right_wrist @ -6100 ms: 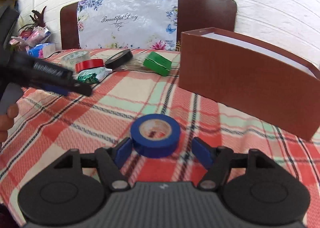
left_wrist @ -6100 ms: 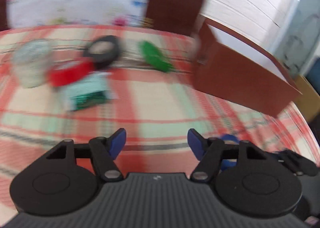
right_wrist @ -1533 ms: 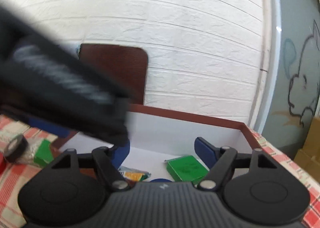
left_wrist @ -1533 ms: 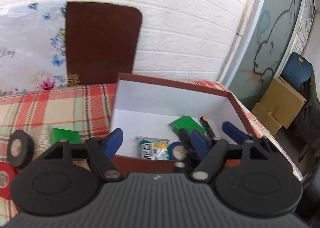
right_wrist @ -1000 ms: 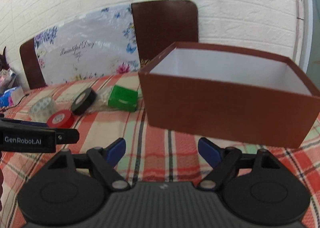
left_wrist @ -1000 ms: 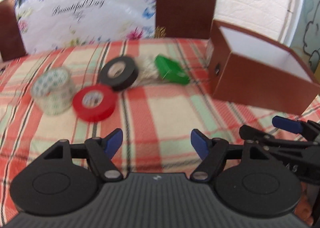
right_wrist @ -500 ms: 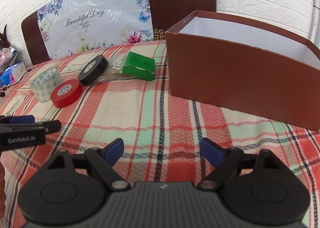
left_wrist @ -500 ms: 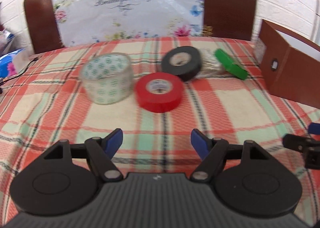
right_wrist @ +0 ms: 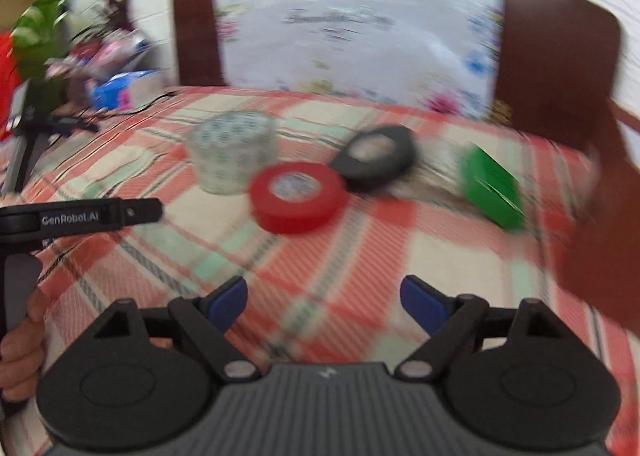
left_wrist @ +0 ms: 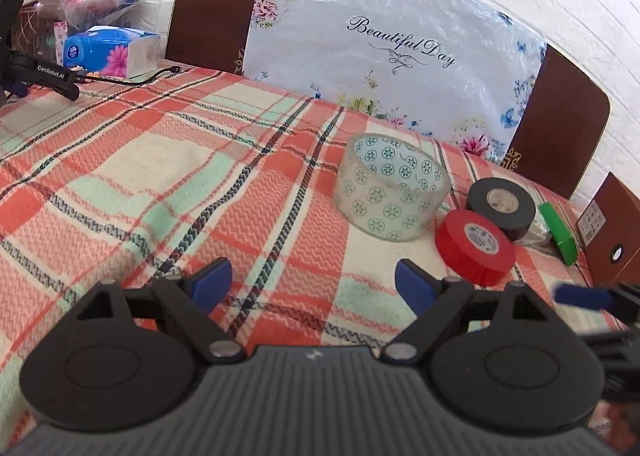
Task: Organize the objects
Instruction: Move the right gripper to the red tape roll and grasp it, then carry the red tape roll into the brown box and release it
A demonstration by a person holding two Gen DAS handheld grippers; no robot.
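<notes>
Three rolls of tape lie on the plaid-covered desk (left_wrist: pixel 168 159): one clear roll (left_wrist: pixel 390 185) printed with green flower rings, one red roll (left_wrist: pixel 475 247) and one black roll (left_wrist: pixel 502 207). The clear roll stands on its edge face with its hollow core up; the red one lies flat just in front of the black one, and the black one leans tilted. Just right of them a single green box (left_wrist: pixel 557 232) lies on a crinkled clear packet (left_wrist: pixel 538 234). At the far right edge stands one brown box (left_wrist: pixel 608 232), with a small round hole and a printed label on its side.

The left tool (left_wrist: pixel 314 282) hovers low over the cloth, its two blue-padded fingers spread wide with nothing between them. The right tool (right_wrist: pixel 324 302) is likewise spread wide and empty; its view is blurred, yet shows the same red roll (right_wrist: pixel 298 195) ahead of it, the black roll (right_wrist: pixel 378 155) behind and the green box (right_wrist: pixel 492 185) to the right.

Behind the desk are two brown chair backs, with a floral bag (left_wrist: pixel 400 47) reading "Beautiful Day" across them. One blue tissue pack (left_wrist: pixel 110 51) sits at the far left. "GenRobot.AI" is printed on the left tool's arm (right_wrist: pixel 80 215) in the right view.
</notes>
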